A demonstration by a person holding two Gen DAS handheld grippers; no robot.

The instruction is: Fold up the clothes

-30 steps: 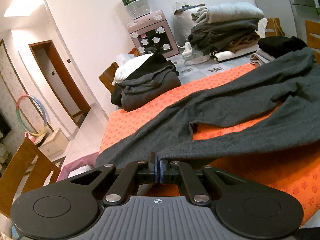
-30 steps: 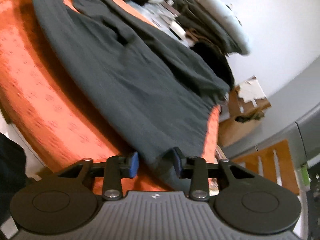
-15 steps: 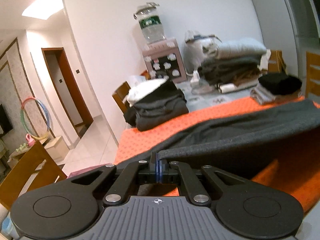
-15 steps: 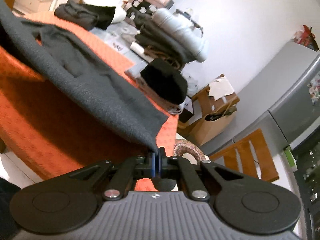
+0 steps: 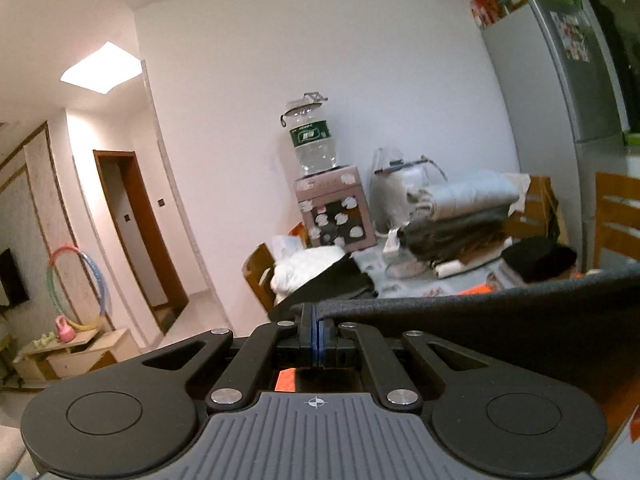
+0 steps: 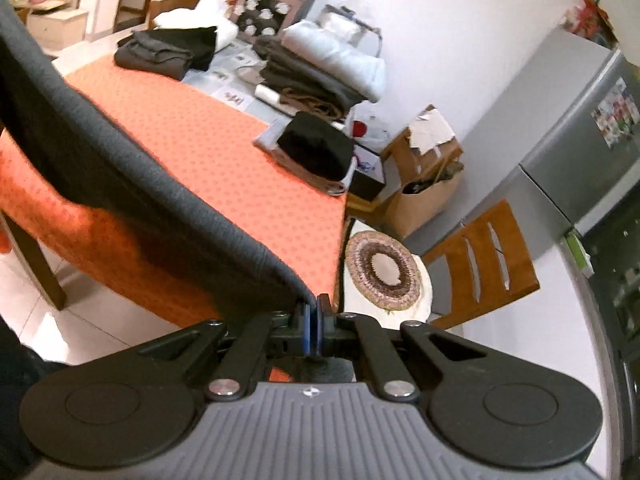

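1. Garment (image 5: pixel 500 320), dark grey, hangs stretched in the air between both grippers, above the near edge of the table (image 6: pixel 224 136).
2. Left gripper (image 5: pixel 314 322) clenched on one top corner of it; cloth runs off to the right.
3. Right gripper (image 6: pixel 312 308) clenched on the other corner; cloth runs up-left and droops over the orange tablecloth.
4. Folded stacks (image 6: pixel 320 68) at the table's far side, black bundle (image 6: pixel 316 146) near its right end.
5. Chair (image 6: pixel 480 256) beside the table end.
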